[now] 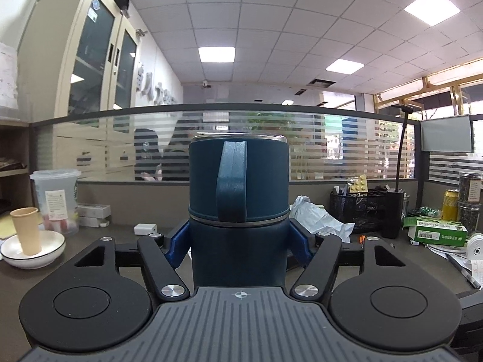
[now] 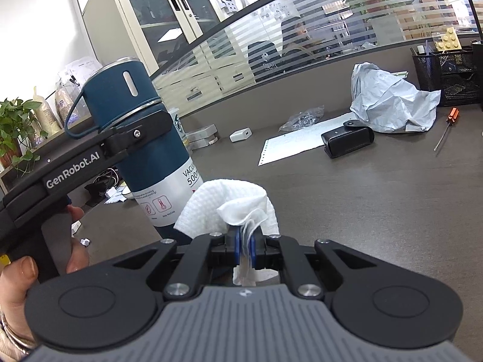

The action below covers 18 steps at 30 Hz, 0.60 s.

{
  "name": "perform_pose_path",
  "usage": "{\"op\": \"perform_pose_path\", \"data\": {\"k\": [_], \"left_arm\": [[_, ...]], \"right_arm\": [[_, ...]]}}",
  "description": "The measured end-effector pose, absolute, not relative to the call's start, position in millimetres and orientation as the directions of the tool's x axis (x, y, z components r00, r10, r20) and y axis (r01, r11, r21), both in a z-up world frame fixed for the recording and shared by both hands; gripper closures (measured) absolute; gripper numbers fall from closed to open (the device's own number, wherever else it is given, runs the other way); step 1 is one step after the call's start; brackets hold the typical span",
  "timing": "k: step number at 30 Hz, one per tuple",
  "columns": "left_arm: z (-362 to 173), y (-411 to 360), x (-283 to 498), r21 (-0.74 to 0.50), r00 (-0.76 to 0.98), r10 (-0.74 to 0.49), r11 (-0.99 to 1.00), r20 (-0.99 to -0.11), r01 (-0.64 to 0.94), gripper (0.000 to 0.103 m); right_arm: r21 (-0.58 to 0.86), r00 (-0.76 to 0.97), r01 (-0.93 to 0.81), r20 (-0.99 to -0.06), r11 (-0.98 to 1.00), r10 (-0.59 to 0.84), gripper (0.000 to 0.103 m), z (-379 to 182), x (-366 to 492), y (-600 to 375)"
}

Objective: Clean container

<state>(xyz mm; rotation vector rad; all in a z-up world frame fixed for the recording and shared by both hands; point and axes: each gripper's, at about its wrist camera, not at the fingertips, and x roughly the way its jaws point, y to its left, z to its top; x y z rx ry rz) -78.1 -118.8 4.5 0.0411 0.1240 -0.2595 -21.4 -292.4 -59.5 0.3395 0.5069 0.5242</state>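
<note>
A dark blue vacuum flask (image 1: 238, 211) with a strap handle and steel rims fills the middle of the left wrist view, upright. My left gripper (image 1: 238, 241) is shut on its body, blue pads pressing both sides. In the right wrist view the same flask (image 2: 142, 138) stands tilted at the left, its white label facing me, with the left gripper (image 2: 132, 134) clamped just under the cap. My right gripper (image 2: 245, 246) is shut on a folded white paper towel (image 2: 232, 205), whose edge is close to the flask's lower label.
On the grey desk (image 2: 347, 211) lie a black case (image 2: 347, 141), a printed sheet (image 2: 295, 144), crumpled grey wrapping (image 2: 392, 102), a screwdriver (image 2: 446, 126) and a mesh organiser (image 2: 446, 69). A white bowl holding a paper cup (image 1: 27, 232) sits at the left. A hand (image 2: 18, 271) holds the left gripper's grip.
</note>
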Motion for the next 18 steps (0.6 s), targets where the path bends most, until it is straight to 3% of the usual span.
{"op": "perform_pose_path", "data": {"k": [7,18], "left_arm": [[18.8,-75.0,-57.4,0.025,0.803,-0.552,0.821,-0.226,0.571,0.031],[25.7,-54.3,-33.0,0.024,0.633,-0.717,0.656,-0.291,0.754,0.031]], "right_arm": [[0.431,0.745,-0.392,-0.369,0.813,0.555,0.094,-60.2,-20.8,-293.3],[0.428,0.745,-0.397,-0.366,0.812,0.557,0.094,-59.1,-22.8,-292.2]]}}
